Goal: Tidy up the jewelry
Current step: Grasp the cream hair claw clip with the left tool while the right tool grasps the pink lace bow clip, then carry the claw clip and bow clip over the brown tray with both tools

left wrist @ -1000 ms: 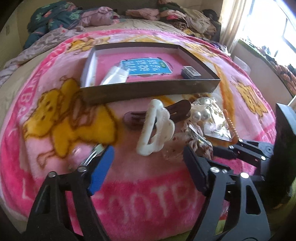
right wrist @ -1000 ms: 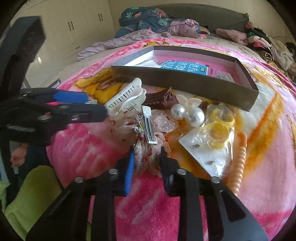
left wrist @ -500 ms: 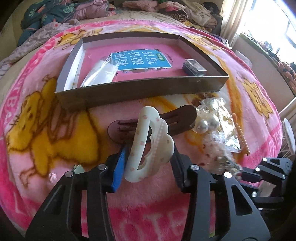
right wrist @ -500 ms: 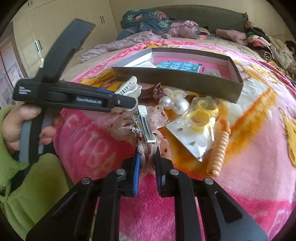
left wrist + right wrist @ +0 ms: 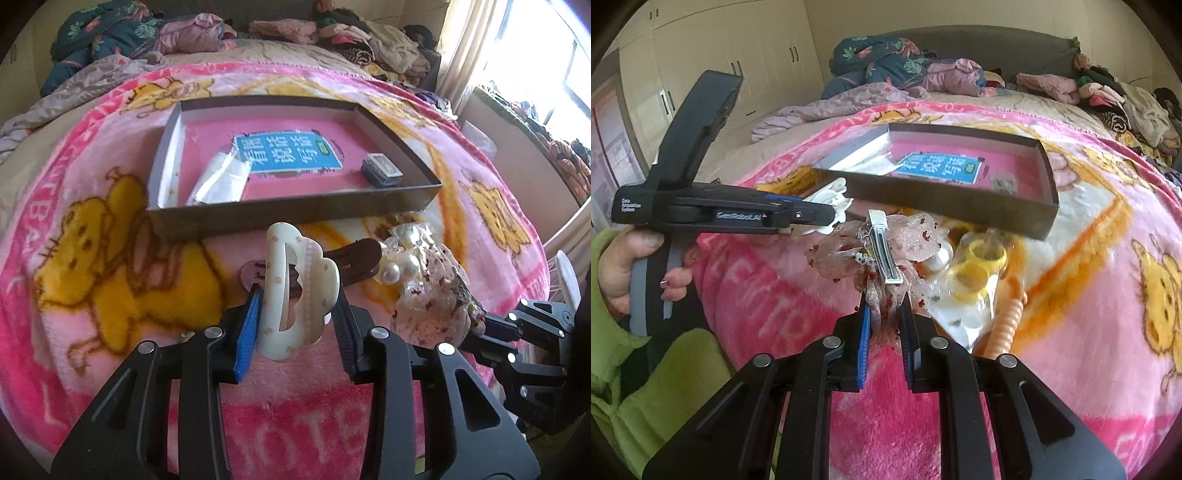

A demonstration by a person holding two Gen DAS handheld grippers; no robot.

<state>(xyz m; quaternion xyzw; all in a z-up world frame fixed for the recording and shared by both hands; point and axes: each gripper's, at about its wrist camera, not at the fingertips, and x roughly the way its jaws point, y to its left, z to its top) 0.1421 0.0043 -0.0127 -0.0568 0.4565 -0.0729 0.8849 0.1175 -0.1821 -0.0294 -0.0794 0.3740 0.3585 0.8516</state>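
Note:
My left gripper (image 5: 295, 314) is shut on a white cloud-shaped hair claw (image 5: 295, 291) and holds it upright above the pink blanket. A brown hair clip (image 5: 351, 254) lies just behind it. My right gripper (image 5: 884, 314) is shut on a sheer bow hair clip with red specks (image 5: 886, 247) and lifts it; the bow also shows in the left wrist view (image 5: 436, 295). A shallow grey box (image 5: 295, 218) with a pink floor stands beyond both, holding a blue card, a clear bag and a small case.
Pearl pieces (image 5: 399, 267), a clear bag with yellow rings (image 5: 975, 269) and an orange bead string (image 5: 1004, 328) lie on the blanket (image 5: 92, 240) right of the clips. Piled clothes (image 5: 369, 40) sit at the bed's far end.
My left gripper moved in and closed on the white claw, then raised it. My right gripper closed on the sheer bow and lifted it off the blanket.

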